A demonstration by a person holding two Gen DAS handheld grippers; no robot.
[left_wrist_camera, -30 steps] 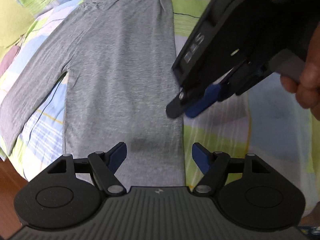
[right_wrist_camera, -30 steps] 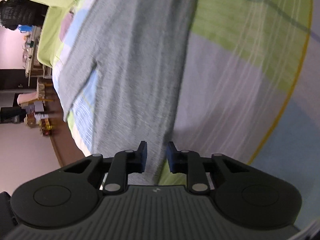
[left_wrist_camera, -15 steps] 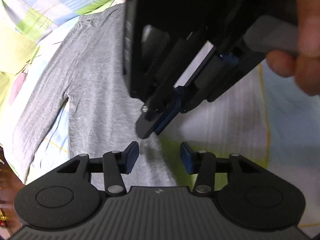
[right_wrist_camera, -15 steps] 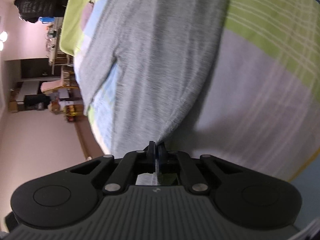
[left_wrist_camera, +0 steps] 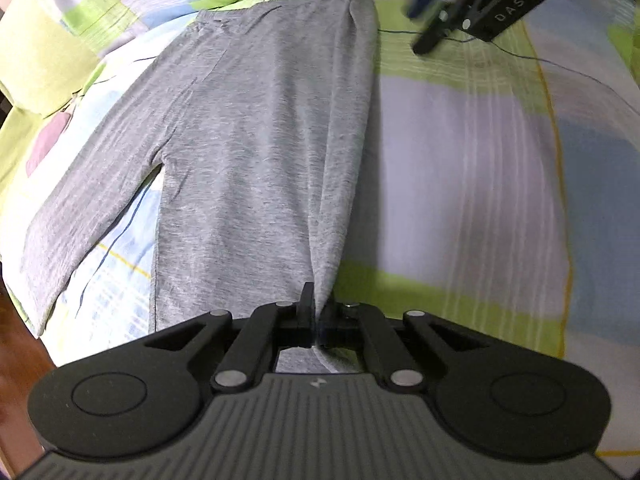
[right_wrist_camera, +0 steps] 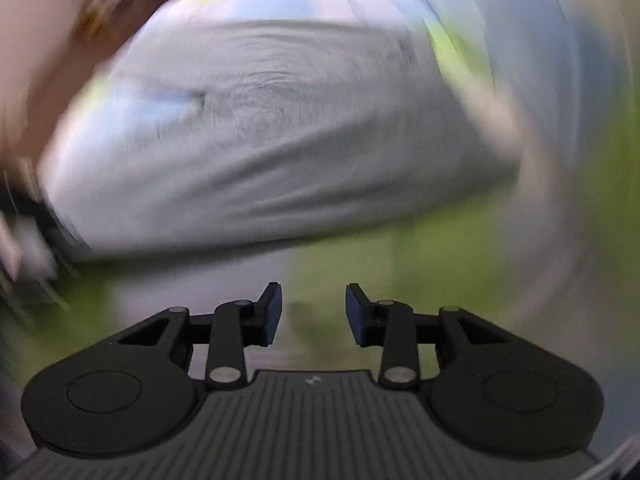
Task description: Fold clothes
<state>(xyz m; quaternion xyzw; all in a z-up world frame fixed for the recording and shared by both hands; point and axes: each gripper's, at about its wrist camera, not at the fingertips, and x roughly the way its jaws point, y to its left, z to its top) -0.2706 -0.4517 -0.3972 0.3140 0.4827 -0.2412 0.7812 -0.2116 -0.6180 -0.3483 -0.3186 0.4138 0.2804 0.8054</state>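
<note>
A grey long-sleeved shirt (left_wrist_camera: 256, 128) lies on a bed, folded lengthwise along its right side, one sleeve spread to the left. My left gripper (left_wrist_camera: 316, 320) is shut on the shirt's near right hem corner, which lifts slightly toward the jaws. My right gripper (right_wrist_camera: 314, 316) is open and empty; it also shows in the left wrist view (left_wrist_camera: 436, 12) at the far top right, above the bedsheet beside the shirt's shoulder. The right wrist view is heavily blurred and shows the grey shirt (right_wrist_camera: 272, 144) ahead of the fingers.
The bed is covered by a checked sheet (left_wrist_camera: 480, 160) in green, lilac, blue and white. A green pillow (left_wrist_camera: 44, 60) lies at the far left. The bed's edge and wooden floor (left_wrist_camera: 20, 364) show at the lower left.
The right gripper held the hem corner, then let go, opened and swung away to the shirt's far end. The left gripper closed on that hem corner.
</note>
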